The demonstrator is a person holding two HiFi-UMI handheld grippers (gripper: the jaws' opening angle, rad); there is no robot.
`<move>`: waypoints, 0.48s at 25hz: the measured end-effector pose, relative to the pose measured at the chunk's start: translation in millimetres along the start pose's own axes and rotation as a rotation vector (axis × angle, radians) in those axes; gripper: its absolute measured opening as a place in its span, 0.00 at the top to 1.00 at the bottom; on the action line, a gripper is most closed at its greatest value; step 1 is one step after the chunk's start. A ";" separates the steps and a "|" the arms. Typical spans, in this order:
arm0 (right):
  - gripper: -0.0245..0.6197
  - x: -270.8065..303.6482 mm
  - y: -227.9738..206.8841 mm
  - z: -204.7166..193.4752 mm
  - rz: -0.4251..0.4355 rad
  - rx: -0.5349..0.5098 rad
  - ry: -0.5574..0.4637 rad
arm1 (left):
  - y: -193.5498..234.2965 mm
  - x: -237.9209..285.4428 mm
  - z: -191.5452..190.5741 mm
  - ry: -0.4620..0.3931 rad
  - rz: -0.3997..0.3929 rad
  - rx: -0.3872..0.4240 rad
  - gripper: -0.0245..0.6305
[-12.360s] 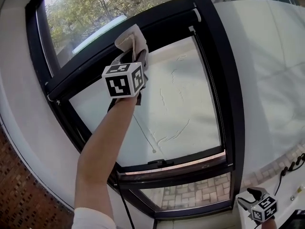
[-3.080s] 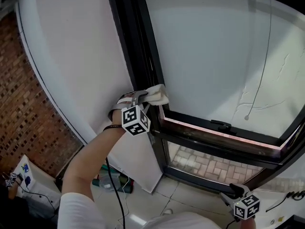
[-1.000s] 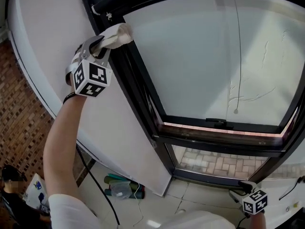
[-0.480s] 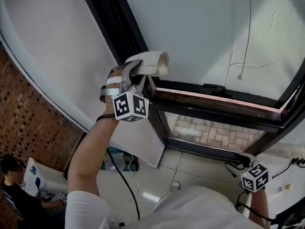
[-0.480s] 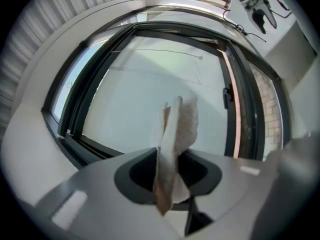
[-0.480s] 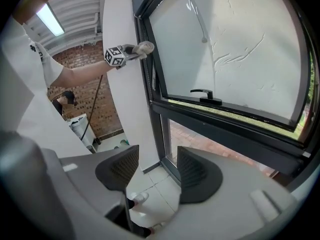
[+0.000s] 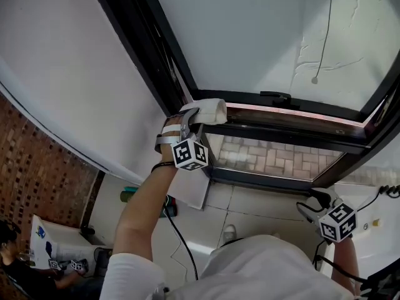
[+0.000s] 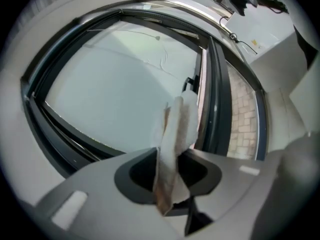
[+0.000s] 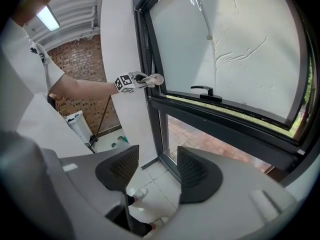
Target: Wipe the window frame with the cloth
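Head view. Your left gripper (image 7: 192, 115) is raised to the window frame (image 7: 140, 45), its jaws pinching the cloth (image 7: 208, 109). The cloth is a pale bunched roll. It sits at the frame's corner, where the left upright meets the horizontal crossbar (image 7: 284, 132), and it looks pressed to the black metal. The marker cube rides just below it, on your wrist side. Your right gripper (image 7: 314, 199) hangs low near the frame's bottom right corner, well apart from the cloth and touching nothing. A pull cord (image 7: 327, 30) hangs in front of the frosted pane, and the window handle (image 7: 276, 96) lies on the crossbar to the right of the cloth.

Left gripper view. The jaws are clamped on the cloth, which stands up between them as a narrow folded strip. Its lower edge is brownish and its top is white. Behind the strip run the dark frame bars, with the handle just beside the cloth's tip. The brick paving (image 8: 243, 109) shows through the glass to the right.

Right gripper view. The jaws are spread, with only the tiled floor (image 9: 155, 184) and a shoe (image 9: 136, 192) showing between them. Further off, you can see your left gripper holding the cloth at the frame's left upright, just above the crossbar. A brick wall (image 9: 85, 59) stands behind your arm.
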State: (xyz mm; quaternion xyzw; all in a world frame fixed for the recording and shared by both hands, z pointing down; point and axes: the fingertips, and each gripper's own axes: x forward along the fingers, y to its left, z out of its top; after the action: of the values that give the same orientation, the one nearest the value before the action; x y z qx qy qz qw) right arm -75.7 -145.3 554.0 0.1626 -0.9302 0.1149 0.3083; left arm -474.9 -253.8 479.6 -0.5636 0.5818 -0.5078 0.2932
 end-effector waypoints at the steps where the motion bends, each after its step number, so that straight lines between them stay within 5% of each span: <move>1: 0.59 -1.1 1.2 -0.5 -0.009 0.006 0.002 | -8.8 6.4 -6.1 0.007 -0.023 -0.017 0.76; 9: 0.59 -5.2 9.6 -9.4 -0.062 0.044 0.031 | -47.1 52.0 -40.8 0.041 -0.169 -0.101 0.76; 12: 0.59 -9.7 7.9 -9.9 -0.096 0.067 0.024 | -57.5 58.9 -48.5 0.024 -0.256 -0.203 0.76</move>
State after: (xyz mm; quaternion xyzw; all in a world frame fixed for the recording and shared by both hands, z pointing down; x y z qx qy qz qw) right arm -66.0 -132.6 554.9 0.2161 -0.9132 0.1331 0.3187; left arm -509.9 -288.6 561.4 -0.6538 0.5571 -0.4862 0.1608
